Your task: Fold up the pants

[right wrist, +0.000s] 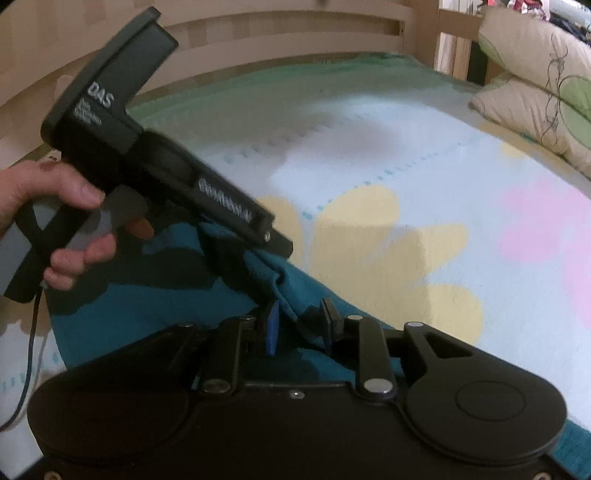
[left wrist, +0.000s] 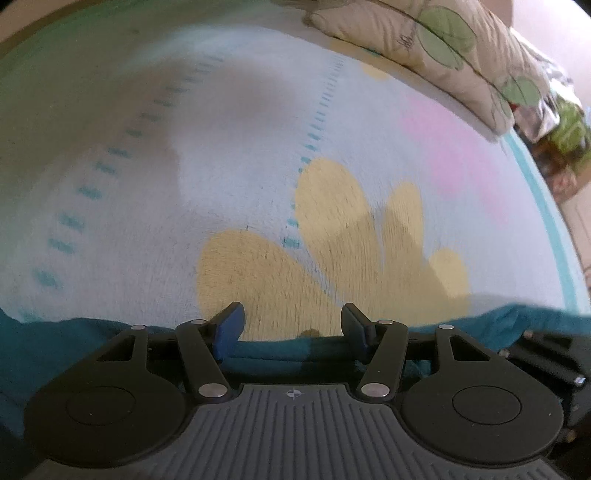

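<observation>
Left gripper fingers spread wide, nothing pinched, just above the teal pants' edge lying below and between the pads. Right gripper fingers parted a little around a raised teal fold, pads seemingly not pressing it. Beyond both, pale flowered blanket; further off, leaf-print pillows and wooden bed rail.

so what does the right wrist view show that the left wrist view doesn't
Only the right wrist view: a hand holding the left tool's handle, the wooden bed frame, and the right tool with a fold of teal pants between its pads. Only the left wrist view: the left tool open, nothing gripped. Both: the pants, flowered blanket, pillows.
</observation>
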The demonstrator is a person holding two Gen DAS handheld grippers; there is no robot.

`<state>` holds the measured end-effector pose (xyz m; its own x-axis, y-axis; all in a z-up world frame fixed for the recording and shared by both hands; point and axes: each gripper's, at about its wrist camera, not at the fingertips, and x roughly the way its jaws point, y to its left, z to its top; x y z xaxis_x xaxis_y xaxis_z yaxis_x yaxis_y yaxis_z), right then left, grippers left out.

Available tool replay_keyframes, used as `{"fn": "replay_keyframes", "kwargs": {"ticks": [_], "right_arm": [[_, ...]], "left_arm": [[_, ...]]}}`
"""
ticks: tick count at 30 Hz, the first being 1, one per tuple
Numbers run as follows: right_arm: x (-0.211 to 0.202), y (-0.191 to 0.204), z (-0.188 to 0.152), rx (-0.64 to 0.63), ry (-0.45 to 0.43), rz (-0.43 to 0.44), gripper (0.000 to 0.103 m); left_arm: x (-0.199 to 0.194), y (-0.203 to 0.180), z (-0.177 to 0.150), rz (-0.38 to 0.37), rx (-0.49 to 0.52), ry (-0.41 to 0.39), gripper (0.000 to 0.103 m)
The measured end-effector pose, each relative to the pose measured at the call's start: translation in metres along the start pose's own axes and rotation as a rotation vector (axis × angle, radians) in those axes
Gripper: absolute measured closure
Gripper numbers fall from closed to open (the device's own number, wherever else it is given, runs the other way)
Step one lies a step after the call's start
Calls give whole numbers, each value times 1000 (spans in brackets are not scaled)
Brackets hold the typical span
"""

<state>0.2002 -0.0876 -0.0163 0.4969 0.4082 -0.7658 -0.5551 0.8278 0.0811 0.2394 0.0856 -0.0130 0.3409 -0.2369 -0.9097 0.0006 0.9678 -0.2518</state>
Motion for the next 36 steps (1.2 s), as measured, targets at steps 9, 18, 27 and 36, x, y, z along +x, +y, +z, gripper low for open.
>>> {"fn": "replay_keyframes", "kwargs": {"ticks": [9,18,27,36], "right_arm": [[-14,12,-5,-65,-52,-40,67],[-12,6,10,-87,-89,-70,67],[6,14,3,-164,-6,-15,67],[27,19,19,-246,48,24,66]], "left_arm": [[3,4,5,-21,-33,4,46],[2,5,4,-25,-28,4,46],[3,6,4,-31,-30,2,46],[3,3,4,-33,-5,5,46]]}}
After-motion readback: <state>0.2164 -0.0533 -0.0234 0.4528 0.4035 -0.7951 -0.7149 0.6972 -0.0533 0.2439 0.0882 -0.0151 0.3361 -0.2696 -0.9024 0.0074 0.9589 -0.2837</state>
